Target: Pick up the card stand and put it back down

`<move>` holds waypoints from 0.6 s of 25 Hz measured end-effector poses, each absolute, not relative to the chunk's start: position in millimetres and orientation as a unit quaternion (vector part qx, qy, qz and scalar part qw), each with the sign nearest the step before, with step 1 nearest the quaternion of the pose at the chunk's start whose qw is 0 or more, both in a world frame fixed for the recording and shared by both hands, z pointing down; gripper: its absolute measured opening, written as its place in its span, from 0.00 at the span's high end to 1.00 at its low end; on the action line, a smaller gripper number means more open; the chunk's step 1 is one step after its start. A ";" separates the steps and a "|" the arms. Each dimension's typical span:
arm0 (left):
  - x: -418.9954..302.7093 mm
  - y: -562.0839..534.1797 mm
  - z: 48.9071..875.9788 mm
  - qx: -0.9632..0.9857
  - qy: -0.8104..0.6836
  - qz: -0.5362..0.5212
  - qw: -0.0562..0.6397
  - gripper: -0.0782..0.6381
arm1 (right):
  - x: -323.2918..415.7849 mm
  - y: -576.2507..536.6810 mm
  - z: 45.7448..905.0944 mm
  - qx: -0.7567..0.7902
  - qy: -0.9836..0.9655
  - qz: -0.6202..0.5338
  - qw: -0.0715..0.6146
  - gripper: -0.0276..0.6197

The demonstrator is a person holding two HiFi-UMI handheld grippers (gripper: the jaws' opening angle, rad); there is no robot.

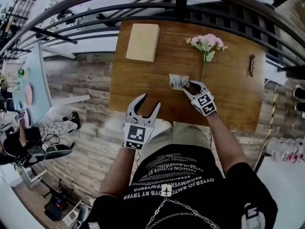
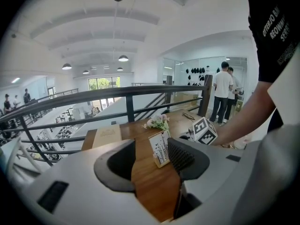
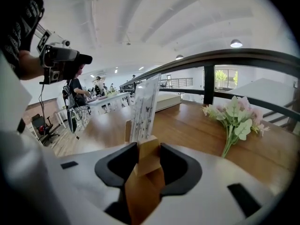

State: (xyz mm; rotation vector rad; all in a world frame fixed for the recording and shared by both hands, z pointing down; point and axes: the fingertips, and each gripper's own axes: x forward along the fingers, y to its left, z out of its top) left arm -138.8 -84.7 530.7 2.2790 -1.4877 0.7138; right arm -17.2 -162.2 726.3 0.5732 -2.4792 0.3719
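Wooden table (image 1: 143,80) sits hard against a black railing (image 1: 143,13) at a mezzanine edge; plank floor (image 1: 86,80) around it, a lower level with desks visible past the rail. White vaulted ceiling, round lamps (image 2: 123,58). A few people (image 2: 224,90) stand at the far side of the room.

On the table: tan pad (image 1: 142,42) at the far left corner, pink flowers (image 1: 207,43) lying far centre-right, glasses (image 1: 251,65) near the right edge, all well apart.

Card stand (image 1: 178,81) is mid-table, card upright. Right gripper (image 1: 189,86) has its jaws narrowed onto the stand's wooden base, pads pressing both sides; the card rises just past the tips. Can't tell whether the base is clear of the tabletop.

Left gripper (image 1: 150,101) hangs over the near table edge, jaws wide, only bare wood between them. The stand is beyond its tips, not touching.

The person holding both wears a black printed shirt and light trousers.
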 end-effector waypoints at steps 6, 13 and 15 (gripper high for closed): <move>-140.5 -75.9 533.6 0.796 -0.522 0.256 0.167 0.57 | -12.2 -155.4 740.6 0.213 -0.921 0.138 0.295 0.69; -144.4 -66.4 535.0 0.795 -0.522 0.262 0.166 0.57 | -22.1 -151.2 743.5 0.198 -0.921 0.124 0.311 0.60; -144.2 -64.5 536.3 0.794 -0.521 0.265 0.166 0.57 | -24.2 -148.1 744.0 0.193 -0.920 0.124 0.318 0.59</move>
